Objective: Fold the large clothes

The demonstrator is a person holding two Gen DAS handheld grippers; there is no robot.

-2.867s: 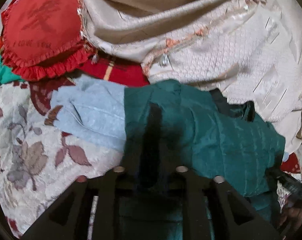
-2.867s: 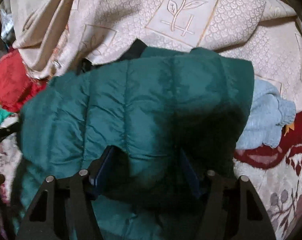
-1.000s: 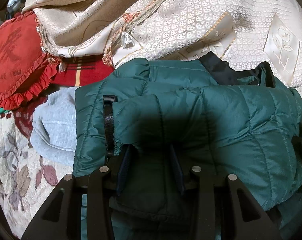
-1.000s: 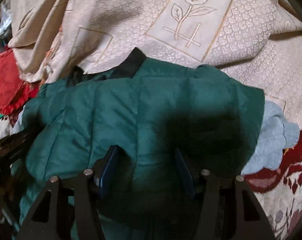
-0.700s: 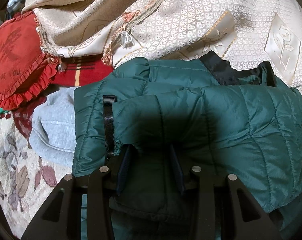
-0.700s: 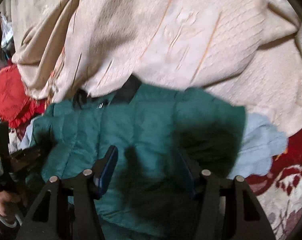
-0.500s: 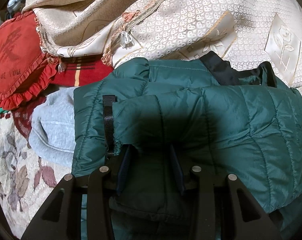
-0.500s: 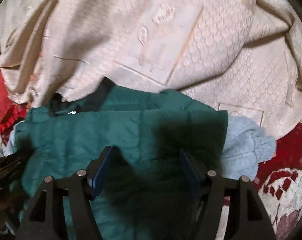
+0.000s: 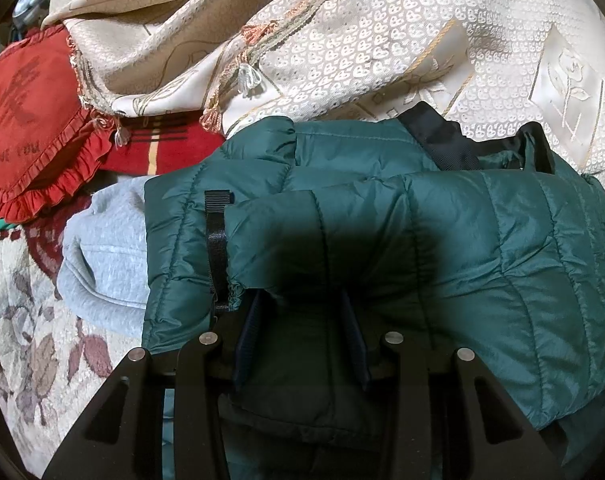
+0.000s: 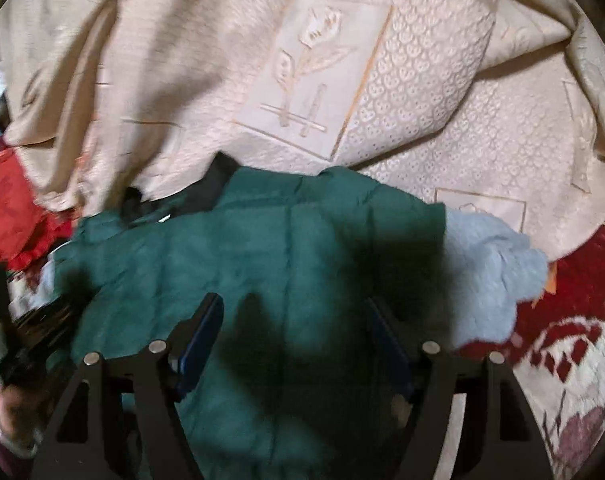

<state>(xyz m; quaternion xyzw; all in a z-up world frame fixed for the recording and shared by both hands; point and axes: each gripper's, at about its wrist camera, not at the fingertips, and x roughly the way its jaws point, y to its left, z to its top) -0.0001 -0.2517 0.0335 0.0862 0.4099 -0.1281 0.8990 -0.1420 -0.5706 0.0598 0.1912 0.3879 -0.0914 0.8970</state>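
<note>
Jacket [image 9: 442, 240], the green quilted one, lies folded into a thick bundle on the floral spread [image 9: 26, 344], on top of a grey sweatshirt [image 9: 106, 256] and just below the cream throw [image 9: 382, 56]; its black collar [image 9: 442, 140] shows at the edge nearest the throw. My left gripper [image 9: 300, 320] sits low at the jacket's near edge, jaws partly apart with padding bulging between them, and a folded flap covers the tips, so I cannot tell whether they pinch the fabric or only rest against it. My right gripper [image 10: 294, 332] hangs above the jacket [image 10: 302, 260], jaws wide apart and holding nothing; that view is blurred. I judge the folding nearly done, with the sleeves tucked in and the body doubled over, and the step in hand is settling the bundle. Next I would free the left jaws without dragging the top layer, then press the puffy folds flat so they do not spring open. A red cushion [image 9: 26, 120] lies left of the jacket.
</note>
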